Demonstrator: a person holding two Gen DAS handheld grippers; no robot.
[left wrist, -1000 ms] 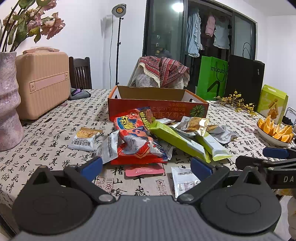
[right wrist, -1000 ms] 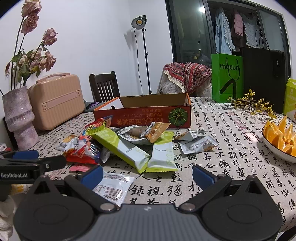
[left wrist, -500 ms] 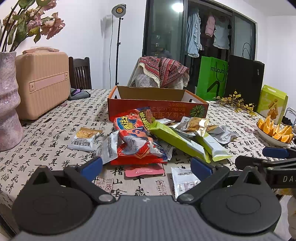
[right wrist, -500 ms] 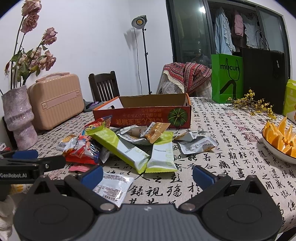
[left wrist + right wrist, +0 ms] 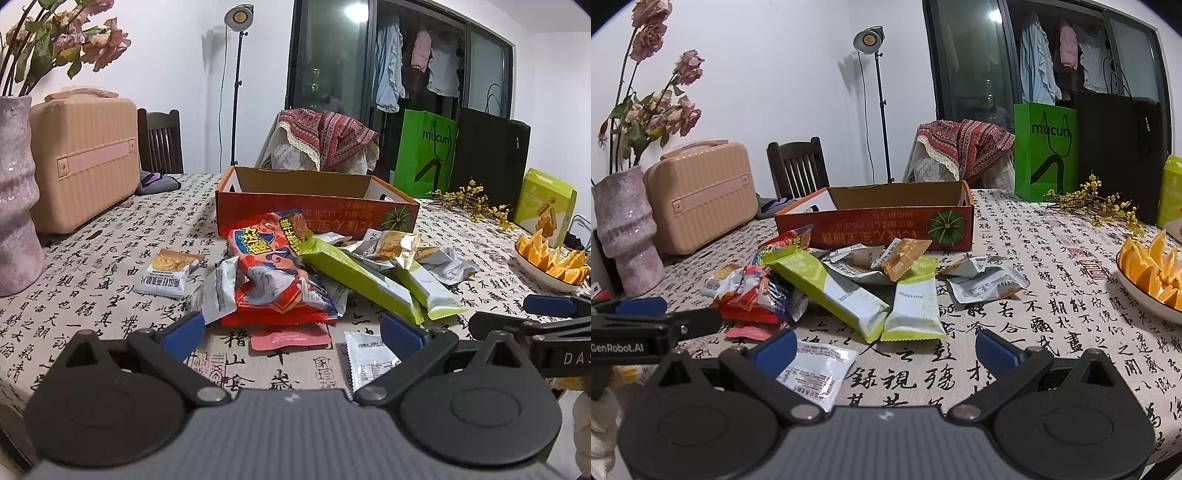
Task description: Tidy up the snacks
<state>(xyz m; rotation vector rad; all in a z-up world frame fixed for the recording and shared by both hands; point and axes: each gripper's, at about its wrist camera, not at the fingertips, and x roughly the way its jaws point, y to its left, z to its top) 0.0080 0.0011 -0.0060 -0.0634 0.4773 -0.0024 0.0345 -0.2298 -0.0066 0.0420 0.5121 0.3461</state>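
Even indoor light, fisheye-bent edges

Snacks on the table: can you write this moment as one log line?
left tongs: open, empty | right tongs: open, empty | snacks: piled on table | orange box: nothing visible inside

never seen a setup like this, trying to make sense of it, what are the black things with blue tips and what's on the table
Those are two handheld grippers, one in each of a person's hands, with no robot arm. Each picture comes from a camera on one gripper, looking along its blue-tipped fingers. One view shows the left gripper, the other the right gripper. Both are open and hold nothing. On the tablecloth lie loose snacks: a red packet, green bars, a white sachet. Behind stands an open orange box; a bowl of orange slices sits right.
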